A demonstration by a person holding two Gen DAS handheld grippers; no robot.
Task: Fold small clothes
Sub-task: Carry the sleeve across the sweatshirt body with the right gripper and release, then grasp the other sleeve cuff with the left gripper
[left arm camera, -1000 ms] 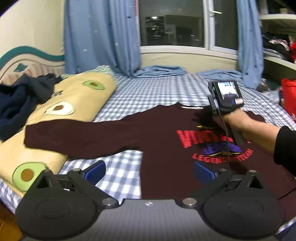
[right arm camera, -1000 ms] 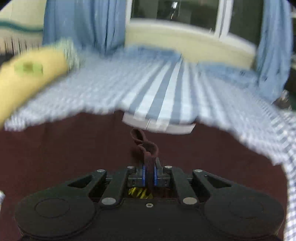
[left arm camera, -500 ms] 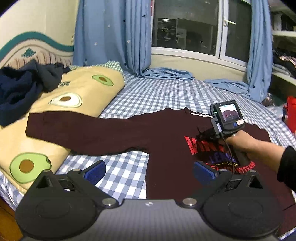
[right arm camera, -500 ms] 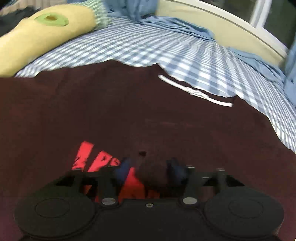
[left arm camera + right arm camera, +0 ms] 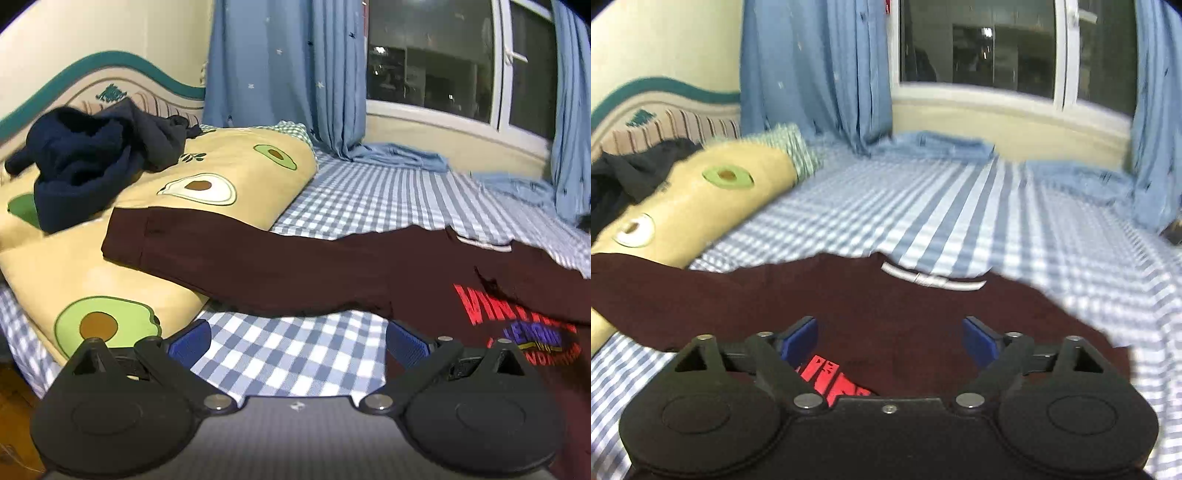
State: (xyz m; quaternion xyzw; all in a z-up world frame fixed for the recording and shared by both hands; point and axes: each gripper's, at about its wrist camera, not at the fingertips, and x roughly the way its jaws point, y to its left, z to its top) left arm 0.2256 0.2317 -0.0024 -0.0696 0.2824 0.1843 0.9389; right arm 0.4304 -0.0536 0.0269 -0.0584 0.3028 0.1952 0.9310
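**A:** So the right tool (image 5: 890, 338) has just been opening, right? A second ago it pinched a bit of the dark maroon long-sleeved shirt with red lettering (image 5: 332, 269); now the jaws stand wide apart with nothing between them.

**B:** Yep, right sleeve is folded in. The shirt lies flat on the blue checked bed (image 5: 369, 199), left sleeve draped over the yellow avocado-print pillow (image 5: 229, 162). Left tool (image 5: 297, 338) hangs spread and empty near that sleeve, probably next.

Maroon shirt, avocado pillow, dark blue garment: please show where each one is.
maroon shirt (image 5: 295, 273), left wrist view, on its outstretched sleeve
avocado pillow (image 5: 236, 162), left wrist view, top face
dark blue garment (image 5: 81, 158), left wrist view, middle of heap
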